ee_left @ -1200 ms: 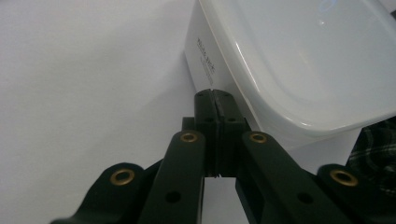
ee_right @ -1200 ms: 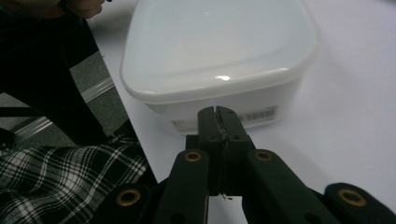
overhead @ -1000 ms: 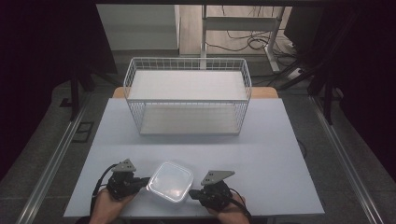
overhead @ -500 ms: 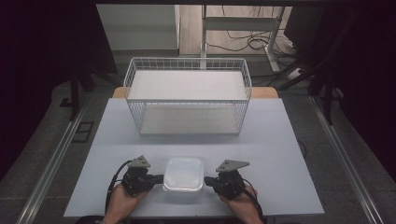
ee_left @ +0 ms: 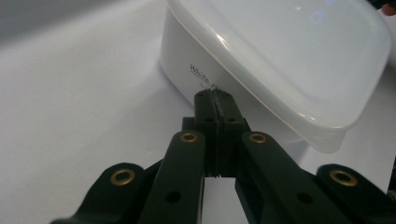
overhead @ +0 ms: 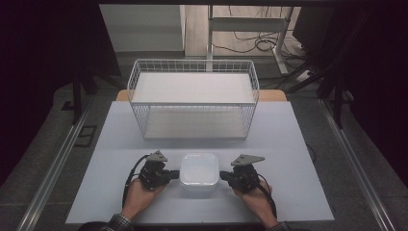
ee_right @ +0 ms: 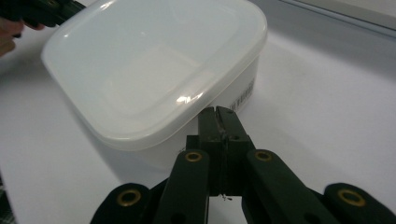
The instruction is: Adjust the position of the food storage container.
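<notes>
Lidded white box [overhead: 199,168] squeezed between both grippers, near edge of the table [overhead: 298,144].
High view: box sits in front of the wire basket [overhead: 192,103], well apart from it; left gripper [overhead: 174,172] at its left side, right gripper [overhead: 224,176] at its right side.
Left gripper view: left gripper [ee_left: 215,94] jaws clenched together, nothing between them, tips against the box [ee_left: 280,60] wall under the lid rim.
Right gripper view: right gripper [ee_right: 218,112] jaws also pressed closed, tips at the box [ee_right: 154,65] wall just under the rim.
</notes>
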Available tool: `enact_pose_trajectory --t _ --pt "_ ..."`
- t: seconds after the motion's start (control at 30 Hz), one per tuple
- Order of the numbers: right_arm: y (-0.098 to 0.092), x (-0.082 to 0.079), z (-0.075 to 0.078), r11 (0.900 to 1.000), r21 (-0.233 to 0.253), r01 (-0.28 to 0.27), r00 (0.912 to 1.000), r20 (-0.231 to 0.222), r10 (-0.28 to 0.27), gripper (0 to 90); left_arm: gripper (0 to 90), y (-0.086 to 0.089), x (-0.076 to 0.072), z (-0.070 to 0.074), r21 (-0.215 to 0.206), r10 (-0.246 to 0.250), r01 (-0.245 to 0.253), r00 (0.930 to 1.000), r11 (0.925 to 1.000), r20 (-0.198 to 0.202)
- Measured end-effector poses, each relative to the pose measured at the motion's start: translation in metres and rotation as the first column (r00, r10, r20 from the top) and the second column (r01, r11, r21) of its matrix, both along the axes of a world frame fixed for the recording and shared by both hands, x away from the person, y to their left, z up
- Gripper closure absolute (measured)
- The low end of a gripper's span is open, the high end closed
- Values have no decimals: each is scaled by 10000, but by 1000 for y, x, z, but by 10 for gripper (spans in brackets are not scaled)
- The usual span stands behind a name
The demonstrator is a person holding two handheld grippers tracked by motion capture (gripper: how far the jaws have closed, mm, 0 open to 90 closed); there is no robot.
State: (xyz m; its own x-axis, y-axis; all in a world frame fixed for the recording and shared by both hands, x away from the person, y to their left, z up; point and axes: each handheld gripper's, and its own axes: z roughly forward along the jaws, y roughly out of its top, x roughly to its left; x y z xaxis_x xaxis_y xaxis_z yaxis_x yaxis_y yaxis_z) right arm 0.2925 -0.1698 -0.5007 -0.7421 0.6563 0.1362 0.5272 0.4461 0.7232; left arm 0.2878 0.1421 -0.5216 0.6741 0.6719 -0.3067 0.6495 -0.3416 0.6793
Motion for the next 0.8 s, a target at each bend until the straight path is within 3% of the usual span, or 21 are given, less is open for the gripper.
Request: enact_pose_trajectory --t 0.13,0.23,0.4,0.57,0.67,0.8 --pt "-2 3 0 9999 52 -153 9999 -17 153 890 880 4 -1 3 -94 52 -51 9998 9999 176" --pt "-4 -1 5 9995 -255 -204 9989 421 215 832 761 14 -5 8 -46 254 -252 9982 9997 534" --pt "-17 -5 11 9987 -513 -23 9945 1047 77 612 512 27 -16 11 43 192 -199 9927 9998 1191" --pt "-32 -8 13 9973 -733 51 9900 1407 53 427 283 30 -23 8 -1 -120 121 9891 9999 1468" --pt "-37 -9 13 9943 -1059 -101 9825 1836 296 267 118 31 -27 6 101 -36 20 9862 9999 1654" --pt "-41 -10 8 9922 -1202 -328 9799 1918 556 101 34 35 -28 2 187 112 -146 9855 9997 1692"
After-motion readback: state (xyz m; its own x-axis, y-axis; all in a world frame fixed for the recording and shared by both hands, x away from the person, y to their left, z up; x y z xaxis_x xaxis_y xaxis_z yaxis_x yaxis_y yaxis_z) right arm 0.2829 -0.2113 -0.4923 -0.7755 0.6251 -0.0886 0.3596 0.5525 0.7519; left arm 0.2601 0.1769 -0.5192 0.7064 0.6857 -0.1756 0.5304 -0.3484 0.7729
